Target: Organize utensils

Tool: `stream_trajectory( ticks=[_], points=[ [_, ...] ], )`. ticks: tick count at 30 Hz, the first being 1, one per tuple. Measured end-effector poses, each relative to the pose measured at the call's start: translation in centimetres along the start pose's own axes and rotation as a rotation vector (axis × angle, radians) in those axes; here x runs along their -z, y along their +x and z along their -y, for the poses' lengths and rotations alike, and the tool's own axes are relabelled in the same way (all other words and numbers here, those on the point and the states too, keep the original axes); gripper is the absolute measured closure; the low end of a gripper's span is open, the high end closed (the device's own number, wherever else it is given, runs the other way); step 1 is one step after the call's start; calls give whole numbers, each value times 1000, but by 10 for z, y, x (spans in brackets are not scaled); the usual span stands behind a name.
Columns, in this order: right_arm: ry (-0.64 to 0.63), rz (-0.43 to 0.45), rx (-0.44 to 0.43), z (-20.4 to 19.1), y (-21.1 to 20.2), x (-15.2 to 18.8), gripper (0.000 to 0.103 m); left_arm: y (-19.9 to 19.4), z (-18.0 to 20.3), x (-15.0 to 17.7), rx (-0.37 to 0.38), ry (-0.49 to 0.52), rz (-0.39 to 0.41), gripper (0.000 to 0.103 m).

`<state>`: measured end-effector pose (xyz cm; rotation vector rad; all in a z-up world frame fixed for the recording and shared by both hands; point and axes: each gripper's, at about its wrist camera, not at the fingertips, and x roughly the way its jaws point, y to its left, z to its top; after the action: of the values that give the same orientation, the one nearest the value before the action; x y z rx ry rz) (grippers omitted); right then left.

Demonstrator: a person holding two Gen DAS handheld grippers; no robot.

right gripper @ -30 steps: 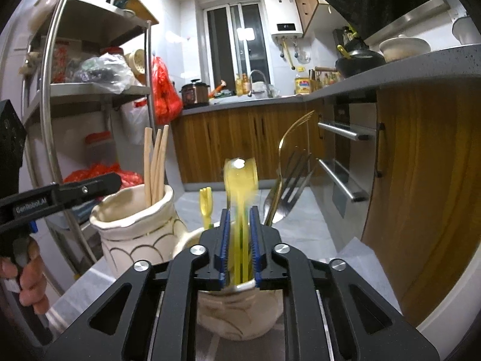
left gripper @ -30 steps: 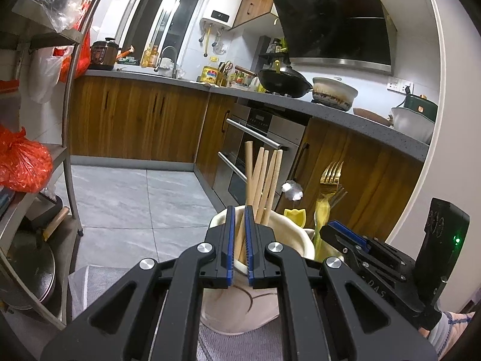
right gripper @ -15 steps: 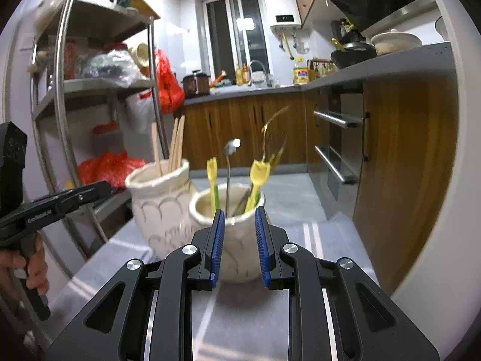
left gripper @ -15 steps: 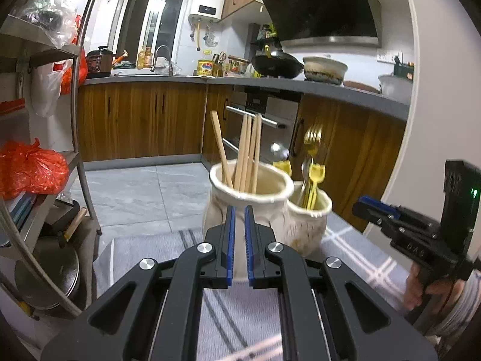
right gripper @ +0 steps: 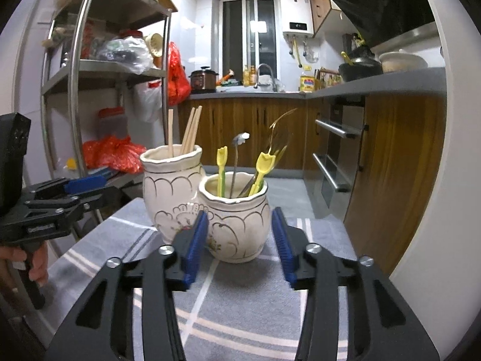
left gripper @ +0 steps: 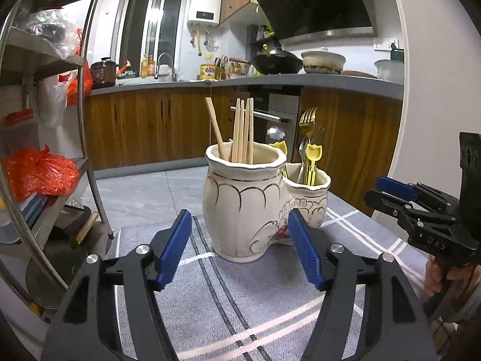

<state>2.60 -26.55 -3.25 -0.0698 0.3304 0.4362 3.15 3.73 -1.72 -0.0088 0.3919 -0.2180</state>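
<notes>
Two cream ceramic jars stand side by side on a grey striped cloth (left gripper: 228,307). The taller jar (left gripper: 243,204) (right gripper: 171,189) holds several wooden chopsticks (left gripper: 242,131) (right gripper: 189,131). The shorter jar (left gripper: 308,195) (right gripper: 237,228) holds yellow-handled utensils (right gripper: 263,165), a gold fork (left gripper: 307,120) and a metal spoon (right gripper: 239,141). My left gripper (left gripper: 240,246) hangs in front of the taller jar, its jaws opening with nothing between them. My right gripper (right gripper: 239,242) sits before the shorter jar, jaws opening, empty. Each gripper shows in the other's view: the right gripper (left gripper: 421,207), the left gripper (right gripper: 57,204).
A metal shelf rack (right gripper: 75,90) with red bags (left gripper: 39,171) stands at the left. Wooden cabinets (left gripper: 144,126), an oven (right gripper: 336,156) and a grey counter (left gripper: 300,79) with a wok and pots lie behind. A hand (right gripper: 33,261) grips the left gripper's handle.
Both grippers drew back from the jars and opened. The right one let go of the yellow utensil, which now stands in the shorter jar. The chopsticks stay in the taller jar.
</notes>
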Motion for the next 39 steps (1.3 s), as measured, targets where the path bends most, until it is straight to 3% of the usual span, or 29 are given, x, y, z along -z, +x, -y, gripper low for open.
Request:
stream_trajectory(
  ticks=[5,7,10,39],
  points=[
    [-16,6,21,5,-2,3,20,1,-3,1,-24,-17,7,20],
    [-13,10,21,7,-1,3,8,1,-5,2,-44,-19,15,10],
    [-4,12,6,10,0,3,6,1,-6,4,-48,-26,24,6],
    [14,28,17,13,-1,4,5,-2,-3,6,-72,-13,32,6]
  ],
)
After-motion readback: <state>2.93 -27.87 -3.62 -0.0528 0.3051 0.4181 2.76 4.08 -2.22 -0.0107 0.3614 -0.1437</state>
